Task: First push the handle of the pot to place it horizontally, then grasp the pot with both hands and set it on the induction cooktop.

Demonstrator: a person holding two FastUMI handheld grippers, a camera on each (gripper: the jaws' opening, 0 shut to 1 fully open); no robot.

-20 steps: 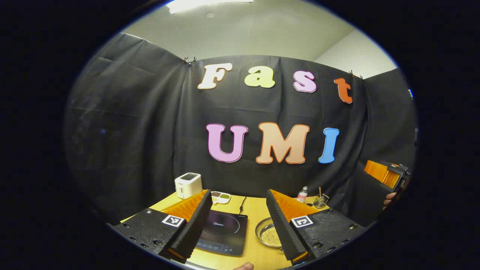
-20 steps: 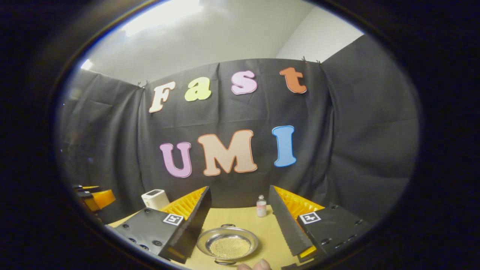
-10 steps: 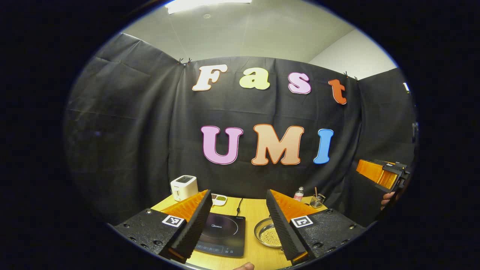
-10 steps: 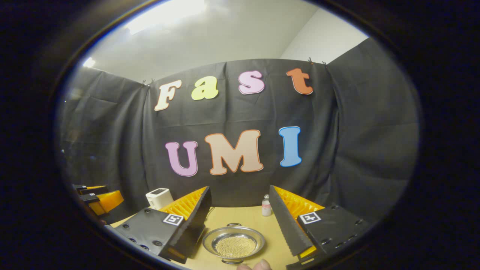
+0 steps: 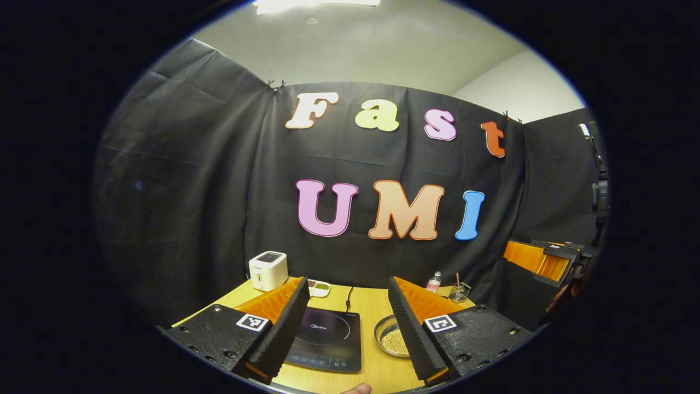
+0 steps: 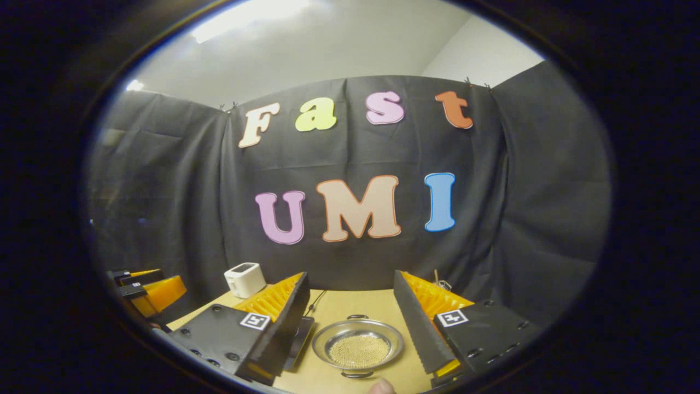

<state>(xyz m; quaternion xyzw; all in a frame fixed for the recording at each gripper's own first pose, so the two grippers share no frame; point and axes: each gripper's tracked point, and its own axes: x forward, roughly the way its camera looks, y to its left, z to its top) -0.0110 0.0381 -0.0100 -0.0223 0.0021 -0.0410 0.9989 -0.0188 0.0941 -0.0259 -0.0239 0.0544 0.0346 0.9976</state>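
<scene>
My left gripper: fingers spread wide, nothing between them, held above the near edge of the table. My right gripper: fingers likewise apart and empty, also above the near edge; in the left gripper view I see it off to the right, its orange jaw faces showing, a hand under it. In the right gripper view I see the left gripper at the far left, orange and black. Pot: shallow steel pan with small pale beads in it, standing on the table between my right fingers in the right gripper view; one loop handle points toward the back edge, the other toward the near edge. In the left gripper view the pot is partly hidden behind my right-hand finger. Cooktop: black, flat on the table, just beside the pot on its left, not touching that I can tell; its cord runs toward the back edge. Toaster: white, at the back left corner. Small dish: white, two compartments, dark and green contents, near the back edge, right of the toaster. Bottle: small, pink label, at the back edge on the right. Wire cup: beside the bottle, with sticks upright in it.
</scene>
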